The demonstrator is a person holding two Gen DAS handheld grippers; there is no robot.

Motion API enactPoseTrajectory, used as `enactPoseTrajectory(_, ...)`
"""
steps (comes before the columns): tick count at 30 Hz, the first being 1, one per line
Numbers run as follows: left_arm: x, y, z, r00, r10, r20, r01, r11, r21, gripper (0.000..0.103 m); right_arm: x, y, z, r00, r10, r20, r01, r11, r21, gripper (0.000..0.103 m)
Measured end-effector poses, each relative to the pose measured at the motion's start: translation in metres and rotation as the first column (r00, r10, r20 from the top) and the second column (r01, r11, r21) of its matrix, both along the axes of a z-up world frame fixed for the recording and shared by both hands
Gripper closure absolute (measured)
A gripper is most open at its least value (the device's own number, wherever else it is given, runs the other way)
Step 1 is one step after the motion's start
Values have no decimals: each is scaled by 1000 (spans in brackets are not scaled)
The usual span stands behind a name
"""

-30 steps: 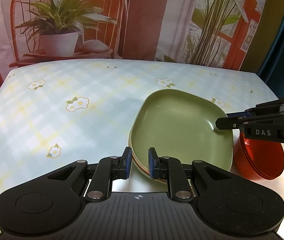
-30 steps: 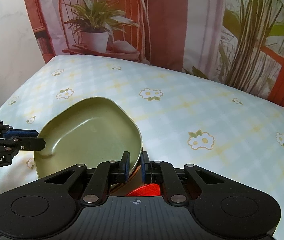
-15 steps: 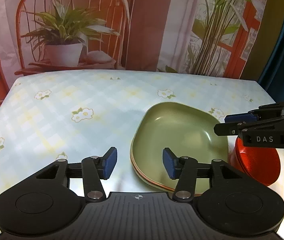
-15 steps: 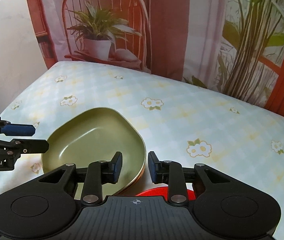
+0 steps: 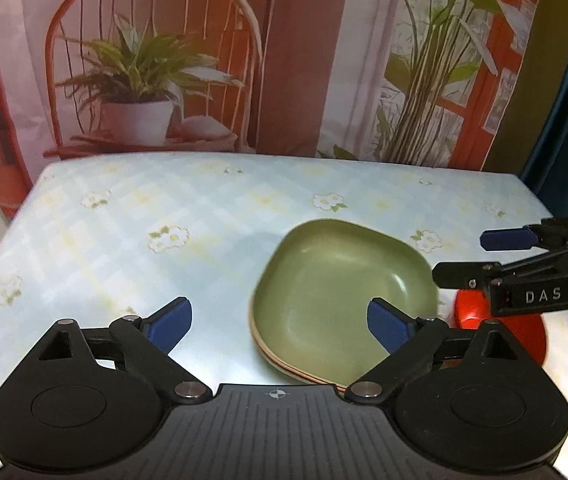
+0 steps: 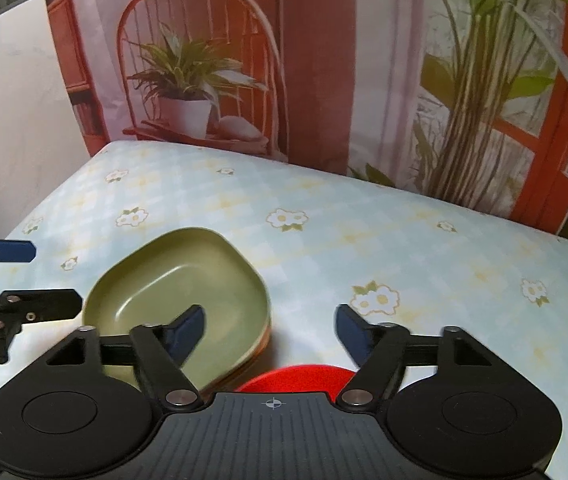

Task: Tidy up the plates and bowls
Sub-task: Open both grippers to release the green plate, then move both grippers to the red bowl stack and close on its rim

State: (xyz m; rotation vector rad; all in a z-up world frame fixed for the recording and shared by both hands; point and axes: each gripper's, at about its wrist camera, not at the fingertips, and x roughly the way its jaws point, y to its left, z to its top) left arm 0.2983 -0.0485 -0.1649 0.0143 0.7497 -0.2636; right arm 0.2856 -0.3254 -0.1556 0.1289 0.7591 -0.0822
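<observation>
A green square plate (image 5: 340,292) tops a stack of plates on the flowered tablecloth; it also shows in the right wrist view (image 6: 180,292). Red bowls (image 5: 524,332) sit just right of the stack and show low in the right wrist view (image 6: 296,378). My left gripper (image 5: 280,324) is open and empty, raised above the stack's near left edge. My right gripper (image 6: 270,330) is open and empty, above the gap between stack and bowls; it also shows in the left wrist view (image 5: 460,258).
The table (image 5: 164,208) has a pale blue checked cloth with white flowers. A printed backdrop (image 5: 284,60) of a chair and plants hangs behind its far edge. A white wall (image 6: 12,120) stands at the left.
Both grippers were shut on the green plate's rim a second ago. Both have opened wide, let go, and pulled up and back. The plate rests on the stack.
</observation>
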Motion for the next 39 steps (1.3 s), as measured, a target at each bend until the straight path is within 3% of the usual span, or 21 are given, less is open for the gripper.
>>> enactPoseTrajectory(2,-2,-3,1,1000,3,-5,-3,1000,-15,7,-4,-6,-1,1000,-16,9,16,1000,8,9)
enactPoseTrajectory(6,-9,-12,4,1000,-10,-3,10,999,-34,7,-14,-18,1,999,-44,28,43,999,9,1)
enactPoseTrajectory(19,-28,-63,-3,998,-31,-46,26,992,-123,7,-59,-56,-6,999,-30,34,30,999,-19,1)
enactPoseTrajectory(25,-39,-85,-14,995,-73,-67,64,990,-128,7,-90,-61,-14,994,-61,87,62,998,-10,1)
enactPoseTrajectory(29,-43,-97,-20,994,-93,-63,87,992,-93,8,-115,-62,-23,983,-127,135,126,992,18,4)
enactPoseTrajectory(32,-42,-104,-21,992,-110,-57,106,992,-73,13,-124,-63,-28,979,-142,145,137,990,44,9)
enactPoseTrajectory(39,-42,-111,-27,983,-170,-69,162,980,-114,32,-124,-67,-34,976,-152,155,141,987,82,15)
